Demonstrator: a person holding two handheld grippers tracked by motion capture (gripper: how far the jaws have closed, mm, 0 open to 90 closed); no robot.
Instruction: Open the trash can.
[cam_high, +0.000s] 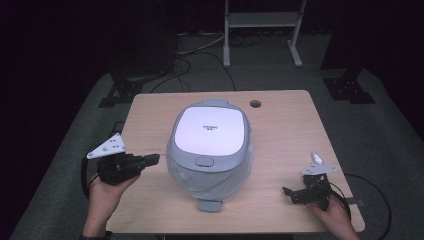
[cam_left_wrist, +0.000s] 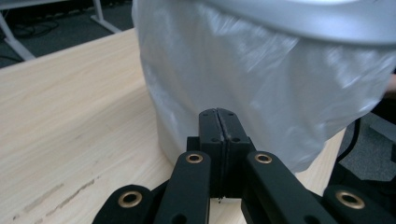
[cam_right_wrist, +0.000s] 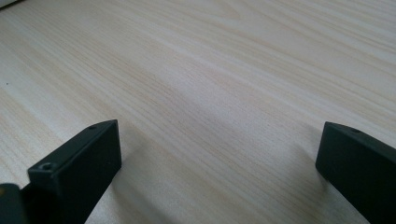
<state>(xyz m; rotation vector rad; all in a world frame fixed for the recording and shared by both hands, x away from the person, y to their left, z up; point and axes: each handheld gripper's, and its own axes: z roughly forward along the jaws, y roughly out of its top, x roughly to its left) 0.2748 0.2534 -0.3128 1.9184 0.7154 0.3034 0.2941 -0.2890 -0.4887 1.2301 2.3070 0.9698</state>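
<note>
The left tool, jaws pressed together on nothing, points at the clear plastic liner hanging below the bin's rim. From above, that grey bin stands mid-counter, white lid shut, contents hidden. The right tool gapes wide and empty over bare wood near the counter's right corner.

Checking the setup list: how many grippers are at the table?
2: the left gripper beside the bagged bin, fingers shut; the right gripper near the table's right front, open.
</note>
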